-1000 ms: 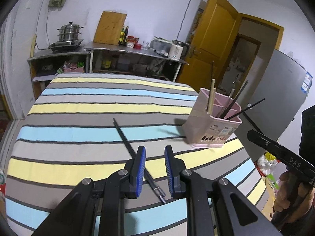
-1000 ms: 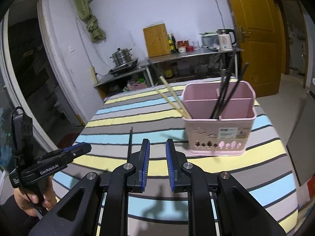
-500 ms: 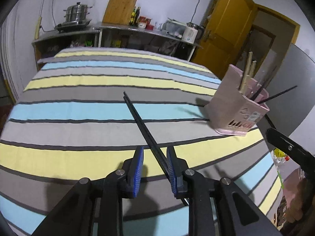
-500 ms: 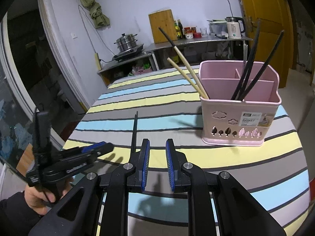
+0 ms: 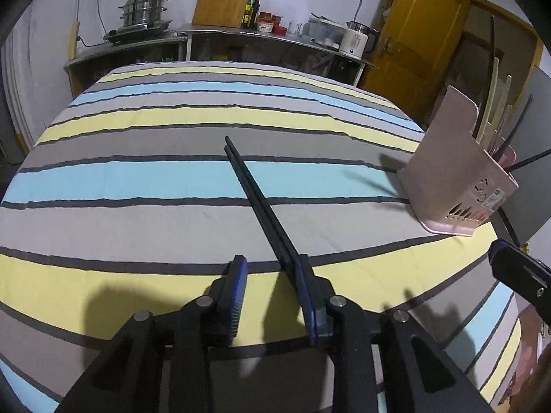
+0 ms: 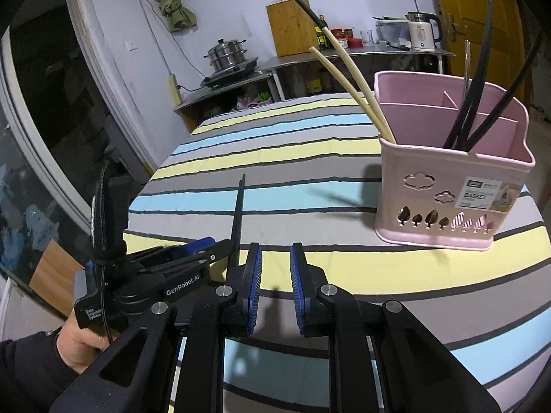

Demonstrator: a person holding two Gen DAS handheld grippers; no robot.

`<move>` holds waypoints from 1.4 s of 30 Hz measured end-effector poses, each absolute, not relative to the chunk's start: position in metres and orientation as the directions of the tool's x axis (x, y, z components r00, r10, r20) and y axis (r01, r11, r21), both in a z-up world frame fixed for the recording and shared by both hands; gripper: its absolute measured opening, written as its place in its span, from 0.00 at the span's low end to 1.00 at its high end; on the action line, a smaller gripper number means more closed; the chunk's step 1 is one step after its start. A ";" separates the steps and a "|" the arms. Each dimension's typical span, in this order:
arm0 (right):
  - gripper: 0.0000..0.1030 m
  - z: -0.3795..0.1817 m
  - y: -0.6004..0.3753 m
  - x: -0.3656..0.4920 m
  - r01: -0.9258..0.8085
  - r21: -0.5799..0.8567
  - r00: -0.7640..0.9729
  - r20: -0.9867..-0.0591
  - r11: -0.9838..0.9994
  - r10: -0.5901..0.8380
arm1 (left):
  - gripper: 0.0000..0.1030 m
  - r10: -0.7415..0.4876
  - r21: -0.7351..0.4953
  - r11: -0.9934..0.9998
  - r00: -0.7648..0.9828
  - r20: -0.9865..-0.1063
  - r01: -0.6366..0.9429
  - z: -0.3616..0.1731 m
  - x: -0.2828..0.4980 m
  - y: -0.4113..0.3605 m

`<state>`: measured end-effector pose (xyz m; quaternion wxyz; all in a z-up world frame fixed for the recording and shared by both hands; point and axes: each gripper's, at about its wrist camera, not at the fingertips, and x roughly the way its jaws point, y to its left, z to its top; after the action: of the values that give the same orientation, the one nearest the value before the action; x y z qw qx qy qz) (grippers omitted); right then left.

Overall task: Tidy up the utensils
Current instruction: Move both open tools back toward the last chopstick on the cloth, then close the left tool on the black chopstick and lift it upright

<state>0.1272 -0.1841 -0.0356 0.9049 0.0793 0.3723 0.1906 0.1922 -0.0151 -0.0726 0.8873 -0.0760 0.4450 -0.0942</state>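
Note:
A pair of black chopsticks [image 5: 255, 192] lies on the striped tablecloth [image 5: 137, 179]. My left gripper [image 5: 272, 268] is open and low over their near end; the chopsticks run along the inside of its right finger. In the right wrist view the left gripper [image 6: 210, 251] sits at the chopsticks' [image 6: 237, 216] near end. A pink utensil basket [image 6: 451, 186] stands at the right, holding wooden and black chopsticks; it shows in the left wrist view too [image 5: 458, 175]. My right gripper [image 6: 275, 261] is open and empty, above the cloth left of the basket.
A steel counter [image 5: 241, 34] with a steamer pot [image 5: 144, 10], cutting board, bottles and kettle stands behind the table. A yellow door [image 5: 413, 41] is at the back right. The table's edge drops off at left and right.
My left gripper has come down and forward over the chopsticks' near end, its jaws staying open. The right gripper has moved closer to the basket and a little lower.

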 end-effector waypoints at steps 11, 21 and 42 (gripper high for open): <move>0.17 -0.041 -0.187 0.131 -0.277 0.298 0.647 -0.645 0.914 0.406 | 0.36 -0.141 -0.107 0.990 0.614 -0.777 0.093 -0.074 0.189 -0.018; 0.17 -0.041 -0.185 0.130 -0.283 0.301 0.642 -0.646 0.911 0.413 | 0.23 -0.095 -0.082 0.995 0.600 -0.795 0.049 -0.072 0.191 0.007; 0.17 -0.063 -0.113 0.187 -0.407 0.249 0.556 -0.696 0.879 0.455 | 0.13 -0.205 -0.307 0.948 0.576 -0.791 -0.086 -0.074 0.228 0.082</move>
<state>0.1871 -0.1125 -0.0628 0.8814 0.0296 0.4032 0.2444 0.2282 0.0821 -0.0735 0.8735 -0.1581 0.4591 -0.0340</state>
